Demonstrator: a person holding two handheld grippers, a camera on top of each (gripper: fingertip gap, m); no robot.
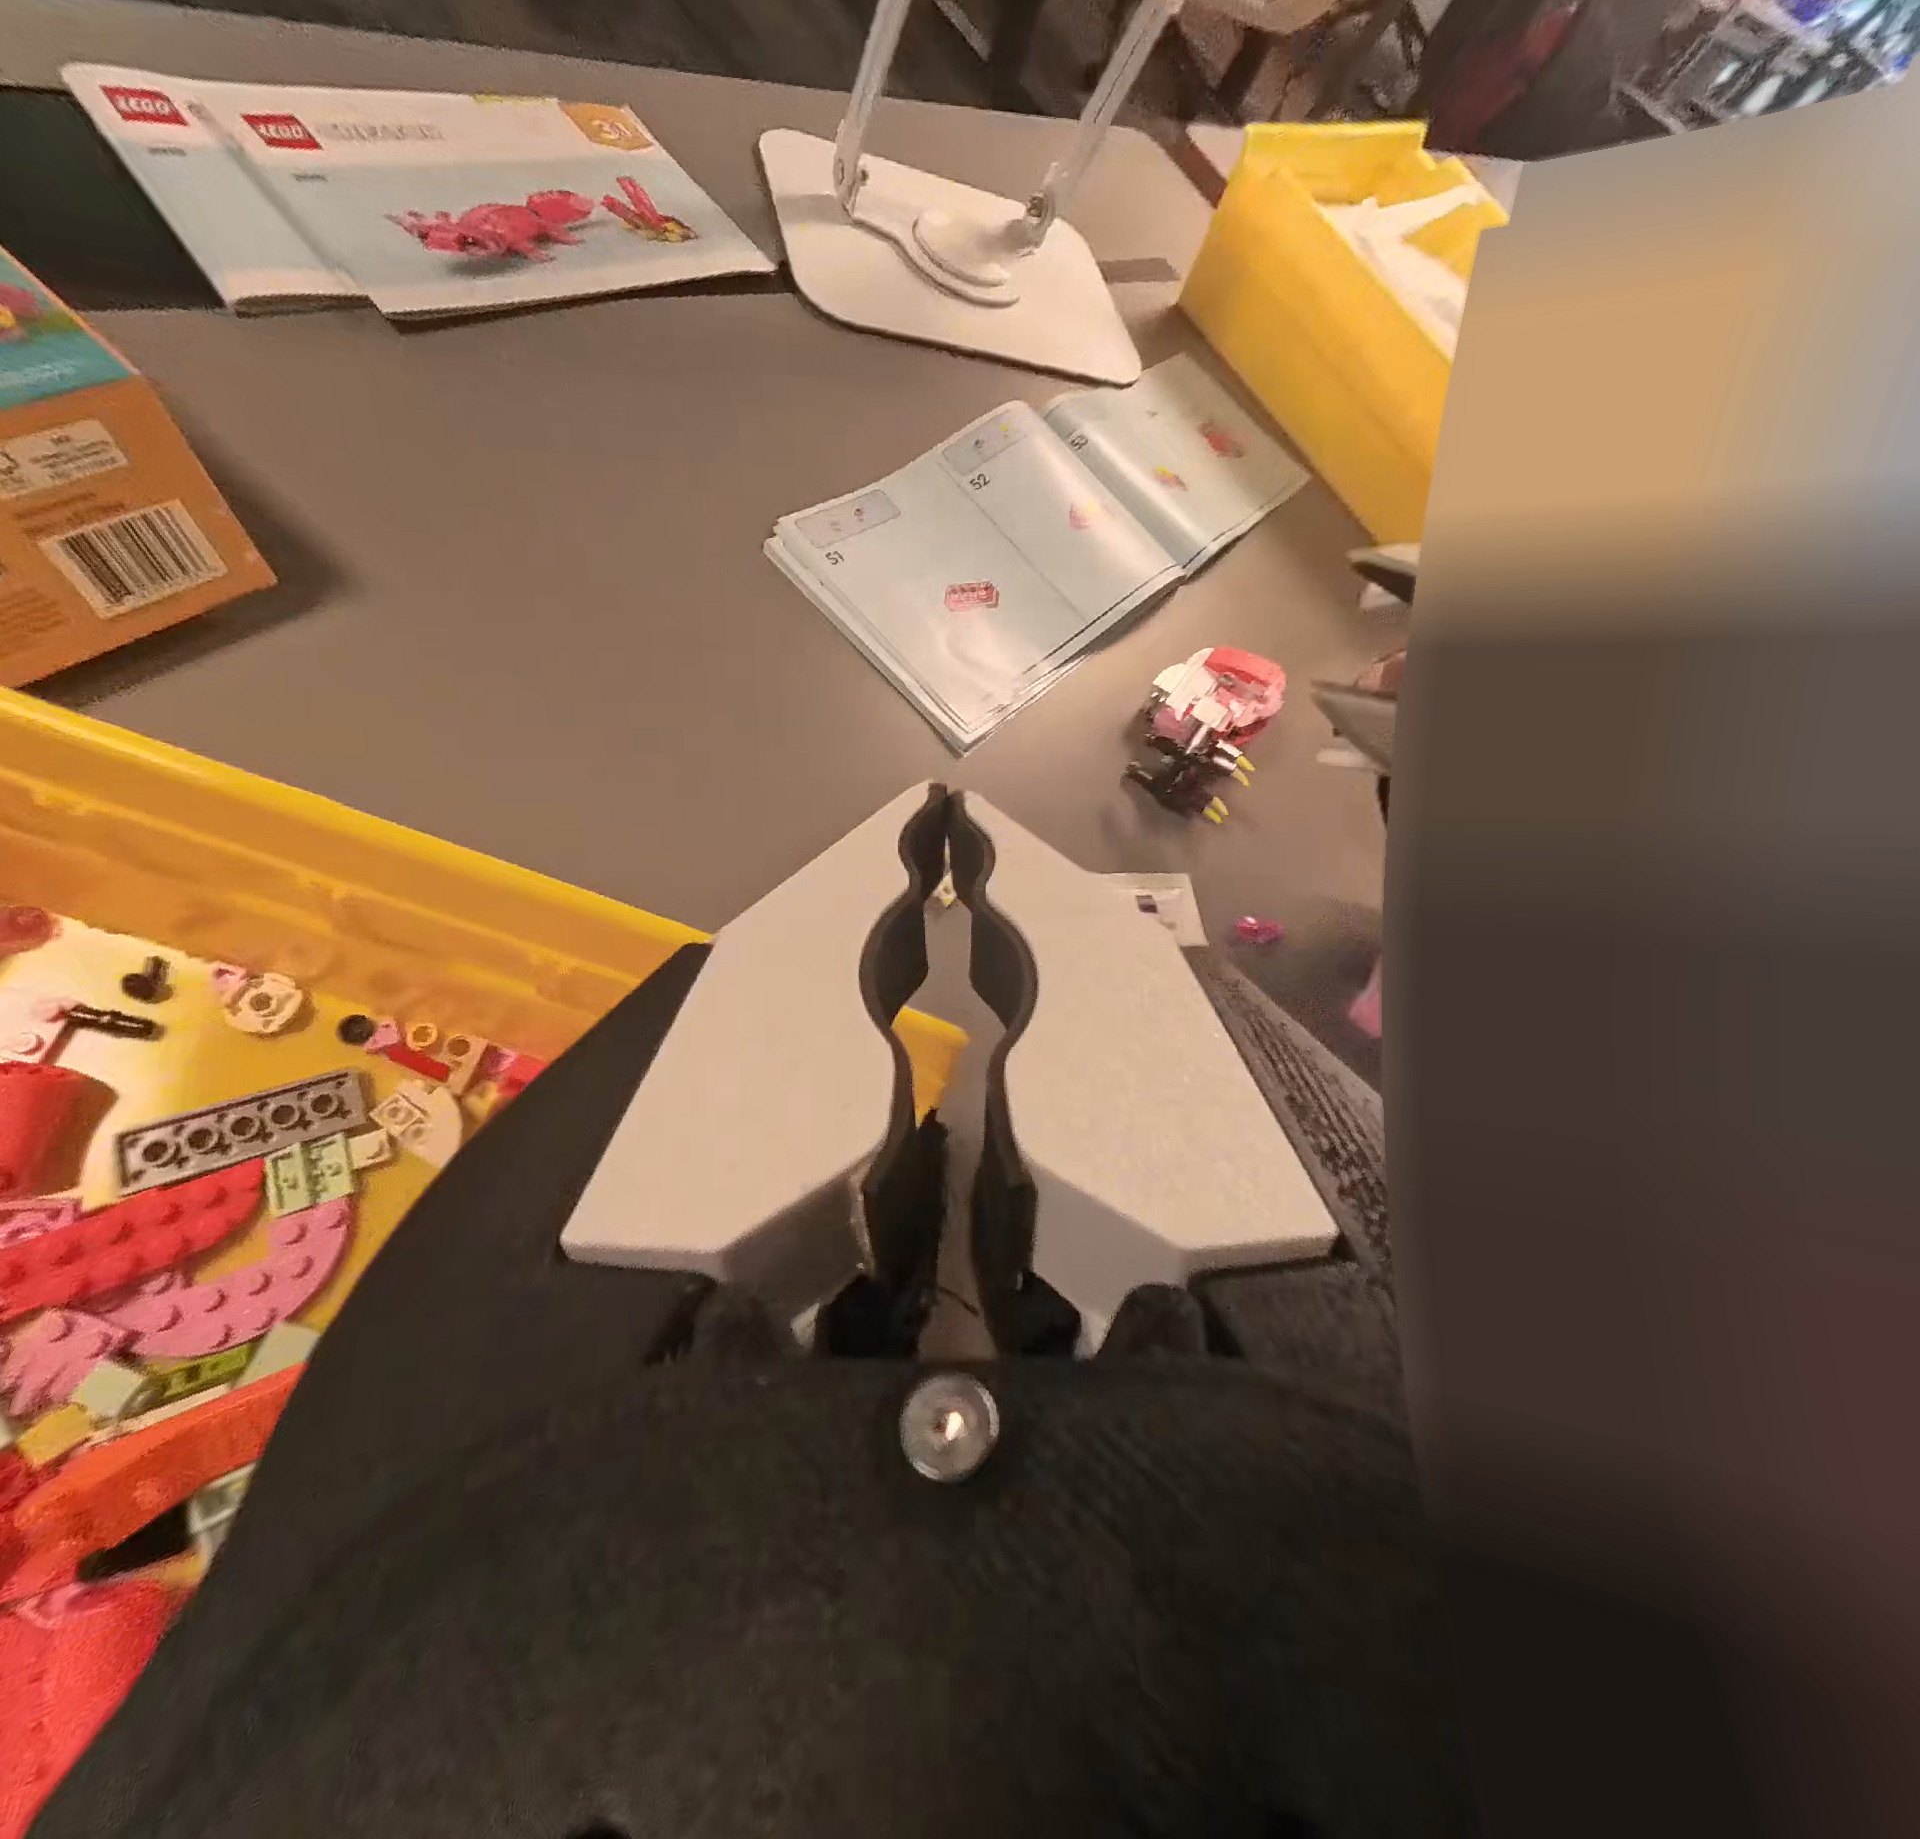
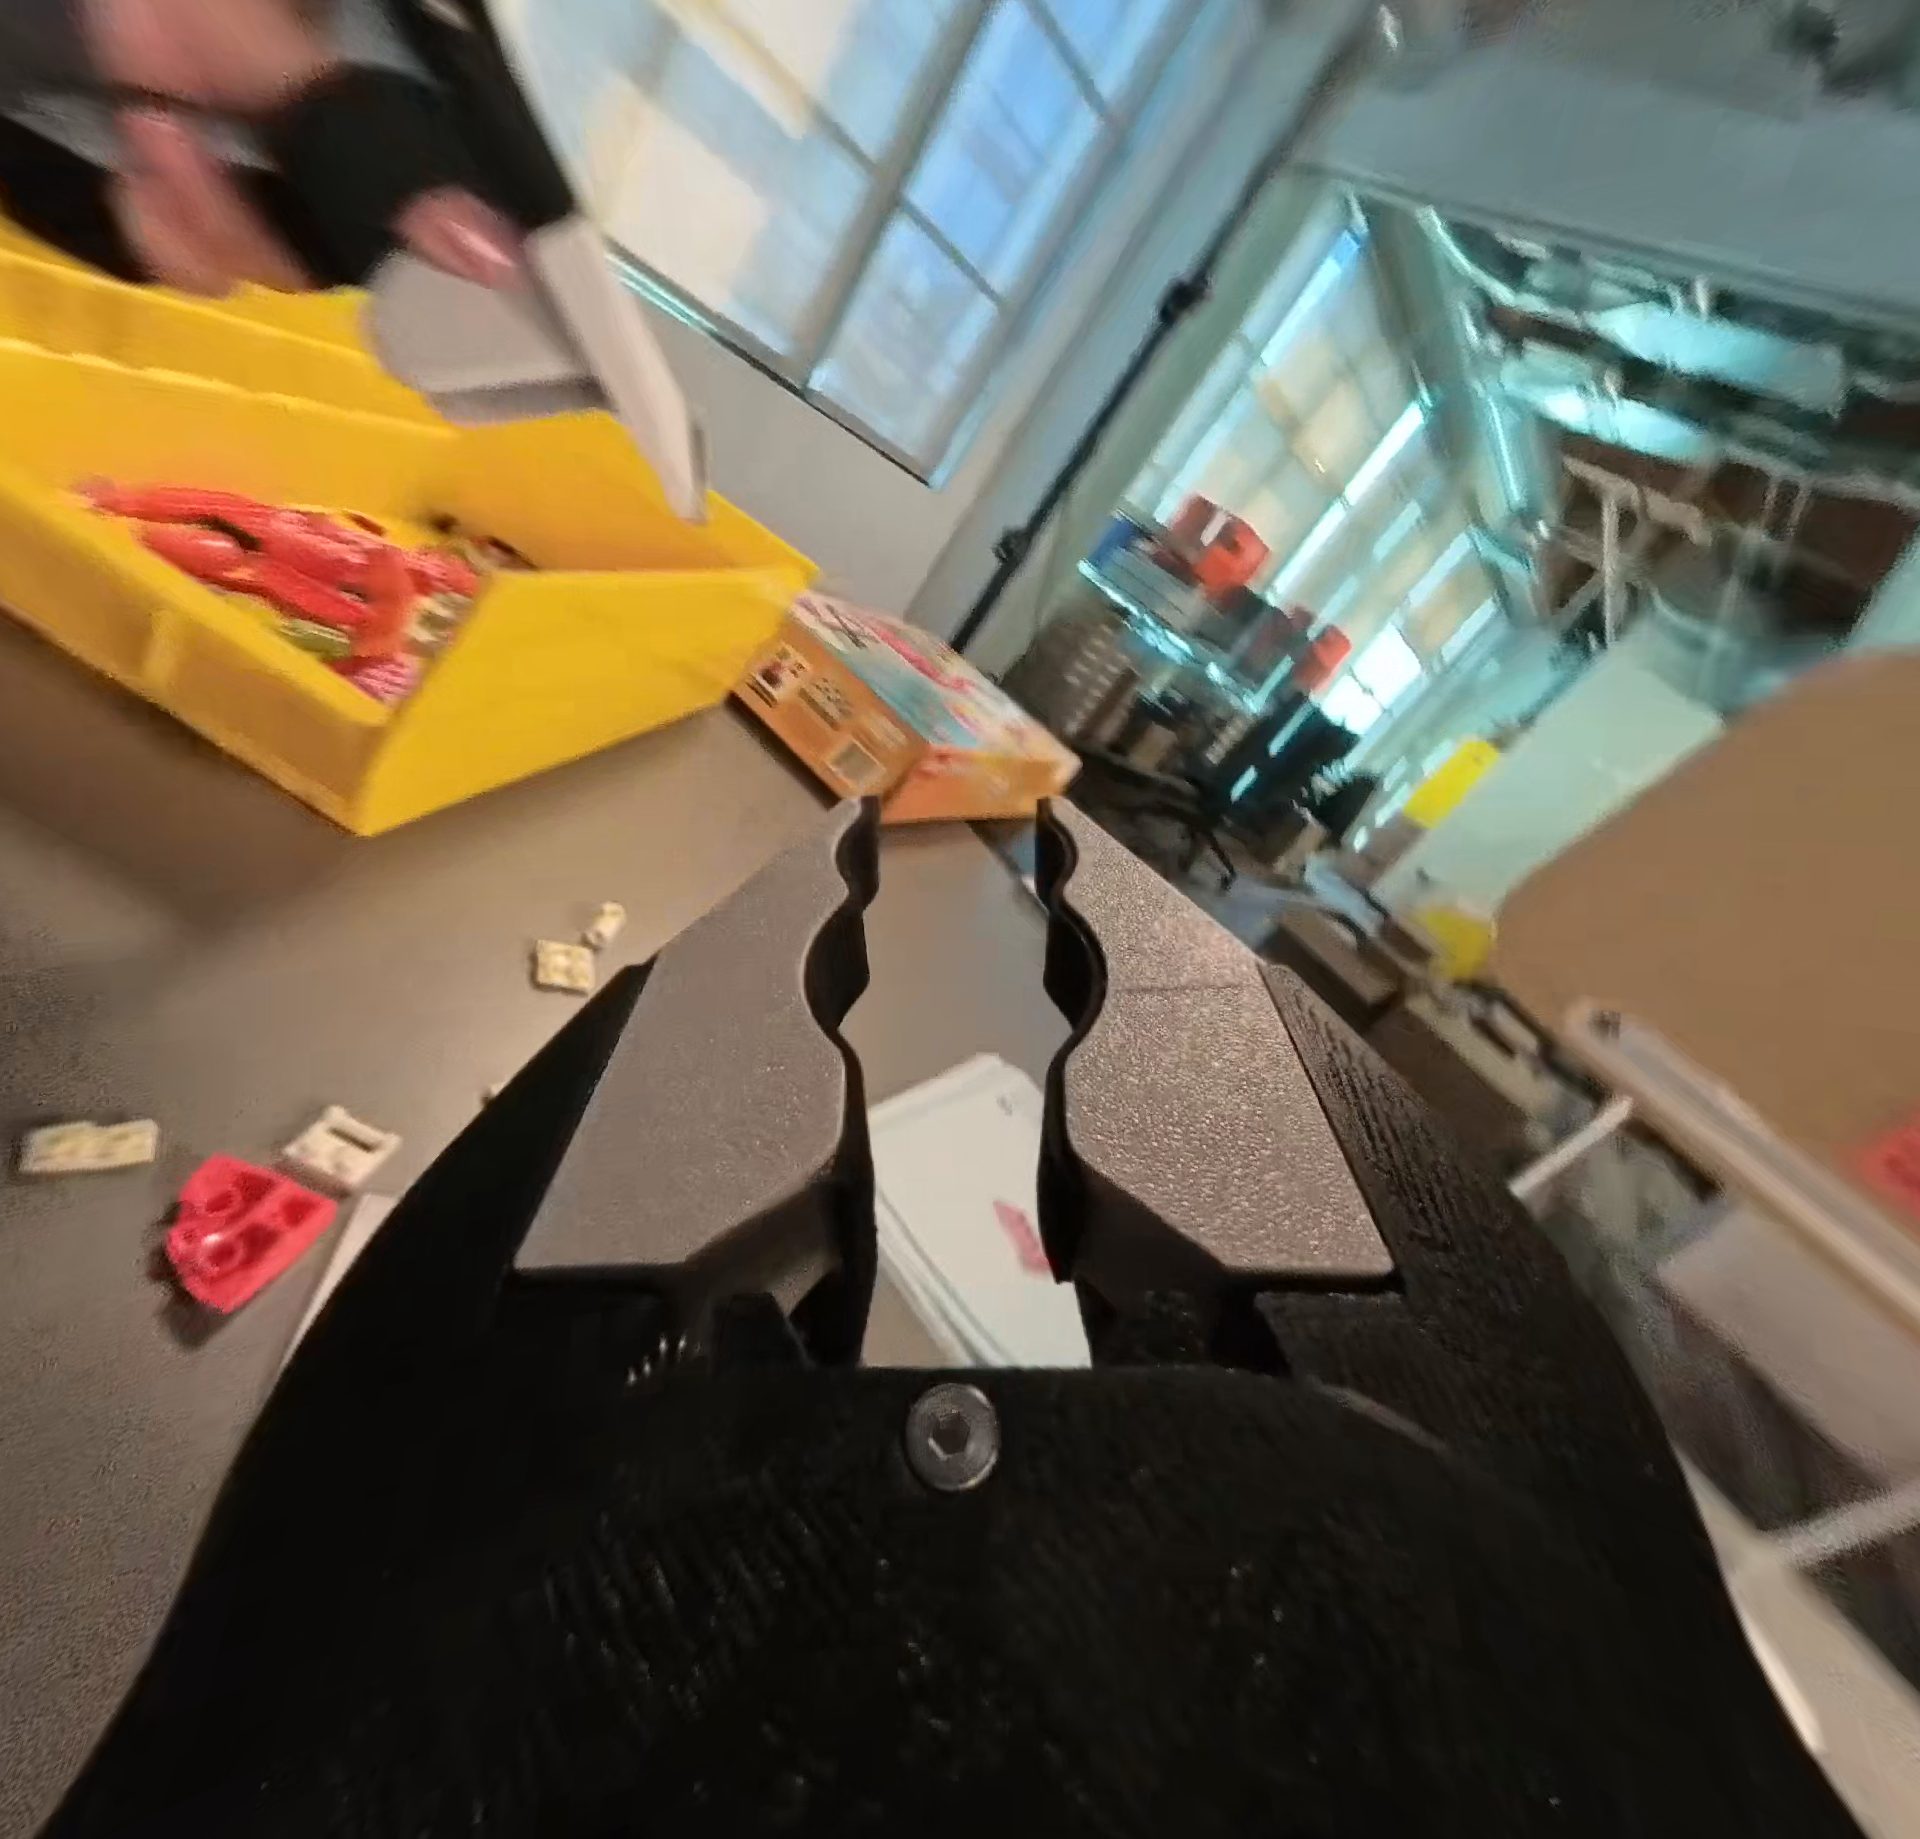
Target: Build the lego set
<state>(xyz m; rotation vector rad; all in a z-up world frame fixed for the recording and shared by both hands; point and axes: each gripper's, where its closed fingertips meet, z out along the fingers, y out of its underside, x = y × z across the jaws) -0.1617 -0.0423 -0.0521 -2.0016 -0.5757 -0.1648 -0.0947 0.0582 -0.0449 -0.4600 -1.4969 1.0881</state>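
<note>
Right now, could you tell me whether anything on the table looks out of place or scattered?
Yes. A few loose bricks lie on the grey table outside the yellow bin: a red plate and several white pieces. A half-built pink model lies on its own near the open instruction booklet. Nothing looks damaged.

grey table (image 2: 312, 979), big windows (image 2: 935, 179) w/ daylight, shelving (image 2: 1226, 594) at back

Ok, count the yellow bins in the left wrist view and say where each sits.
2. One yellow bin of loose bricks sits at the near left; another yellow bin stands at the far right, partly cut off by a blurred patch, which may hide more.
</note>
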